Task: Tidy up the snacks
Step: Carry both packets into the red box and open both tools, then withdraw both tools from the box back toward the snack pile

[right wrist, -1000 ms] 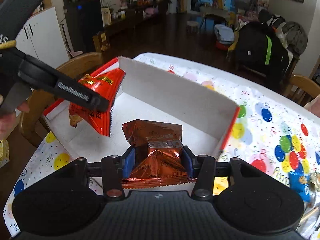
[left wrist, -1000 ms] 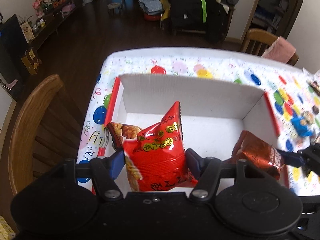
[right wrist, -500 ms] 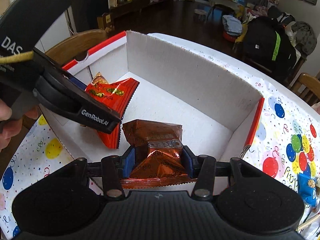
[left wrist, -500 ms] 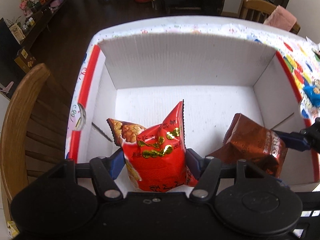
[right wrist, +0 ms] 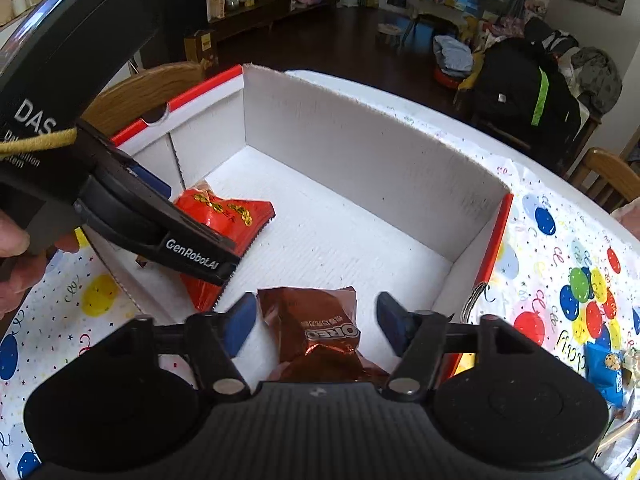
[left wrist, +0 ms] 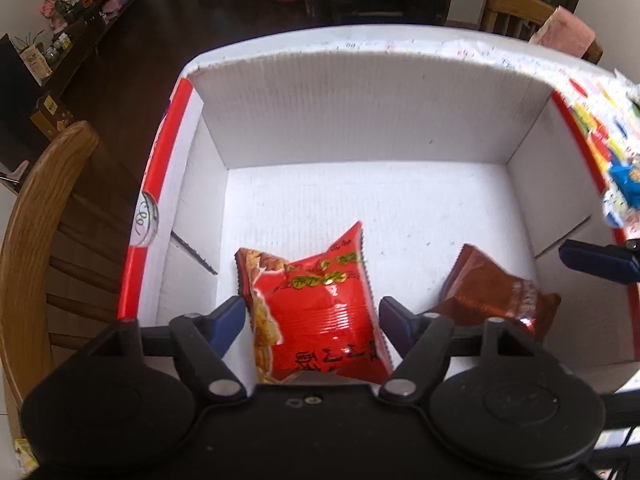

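A white cardboard box (left wrist: 360, 112) with red rims sits on the table. A red snack bag (left wrist: 316, 308) lies on the box floor between the spread fingers of my left gripper (left wrist: 311, 316), which is open and not squeezing it. To its right lies a brown Oreo bag (left wrist: 492, 296). In the right wrist view the Oreo bag (right wrist: 316, 320) rests on the floor of the box (right wrist: 360, 148) between the parted fingers of my right gripper (right wrist: 316, 318), also open. The red bag (right wrist: 224, 212) shows partly behind the left gripper's finger (right wrist: 192, 254).
A balloon-print tablecloth (right wrist: 560, 280) covers the table. A blue snack pack (right wrist: 606, 372) lies on it right of the box. A wooden chair (left wrist: 36, 216) stands close against the box's left side. A hand (right wrist: 12, 256) holds the left gripper.
Both grippers went from shut to open. The red bag and the Oreo bag dropped from their grip and now lie on the box floor. Both grippers came lower over the box.
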Motion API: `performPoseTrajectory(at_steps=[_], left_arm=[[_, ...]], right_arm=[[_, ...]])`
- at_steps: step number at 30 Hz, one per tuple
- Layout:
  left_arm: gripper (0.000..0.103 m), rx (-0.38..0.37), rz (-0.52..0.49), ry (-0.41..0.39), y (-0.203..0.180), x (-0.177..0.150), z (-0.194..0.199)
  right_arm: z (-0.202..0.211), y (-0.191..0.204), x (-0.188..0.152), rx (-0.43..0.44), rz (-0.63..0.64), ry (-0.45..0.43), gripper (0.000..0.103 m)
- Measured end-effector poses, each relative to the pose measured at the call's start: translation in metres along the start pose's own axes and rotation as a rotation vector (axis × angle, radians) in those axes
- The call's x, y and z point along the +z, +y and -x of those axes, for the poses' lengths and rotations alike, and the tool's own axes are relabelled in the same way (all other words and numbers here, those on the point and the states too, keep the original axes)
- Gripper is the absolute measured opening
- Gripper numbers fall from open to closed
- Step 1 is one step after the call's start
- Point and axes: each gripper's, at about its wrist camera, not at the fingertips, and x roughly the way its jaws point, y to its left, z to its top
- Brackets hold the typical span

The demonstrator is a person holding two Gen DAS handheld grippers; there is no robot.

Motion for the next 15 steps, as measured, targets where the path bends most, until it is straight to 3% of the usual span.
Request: performPoseTrajectory(at_steps=[15], left_arm=[[0.092,-0.045,0.033,-0.149,0.003,-0.005,0.053]], right_arm=[[0.047,-0.009,-0.007,0.016,-0.062,-0.062,0.074]])
